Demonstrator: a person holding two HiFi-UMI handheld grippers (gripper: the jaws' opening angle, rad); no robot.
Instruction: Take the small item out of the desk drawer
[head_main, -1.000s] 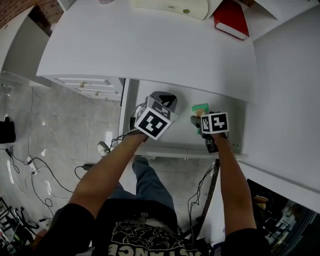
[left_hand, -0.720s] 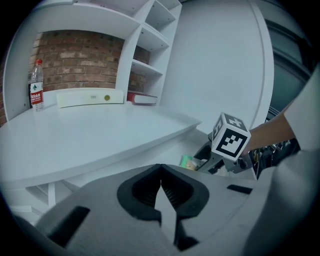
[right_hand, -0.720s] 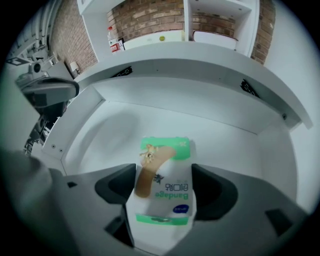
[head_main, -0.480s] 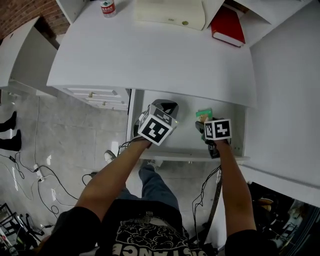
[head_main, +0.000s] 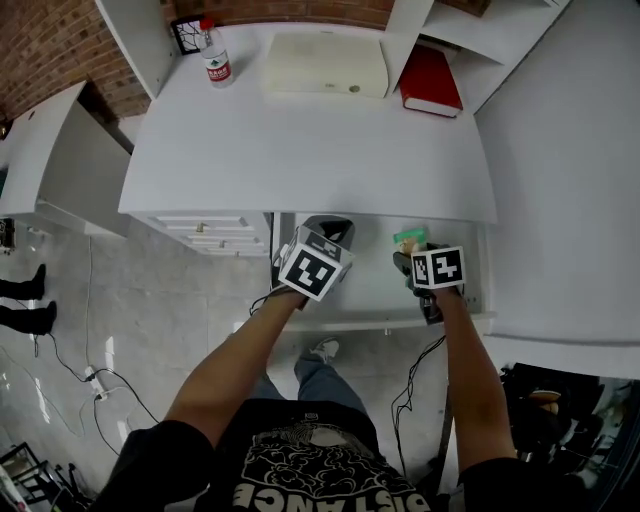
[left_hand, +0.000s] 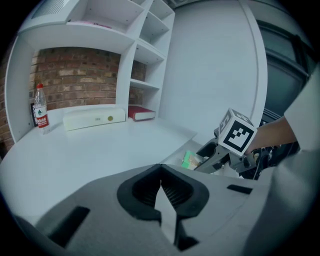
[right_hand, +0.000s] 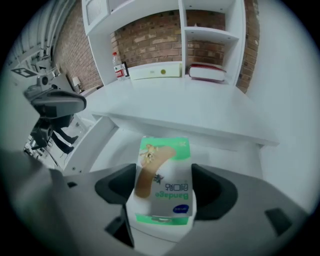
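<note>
Green-white bandage box (right_hand: 164, 170) | clamped in my right gripper (right_hand: 161, 189), long axis forward, over white drawer (head_main: 370, 288) | left gripper (left_hand: 161, 192) clenched

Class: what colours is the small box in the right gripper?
The box is white and green; right gripper view shows it best.
</note>
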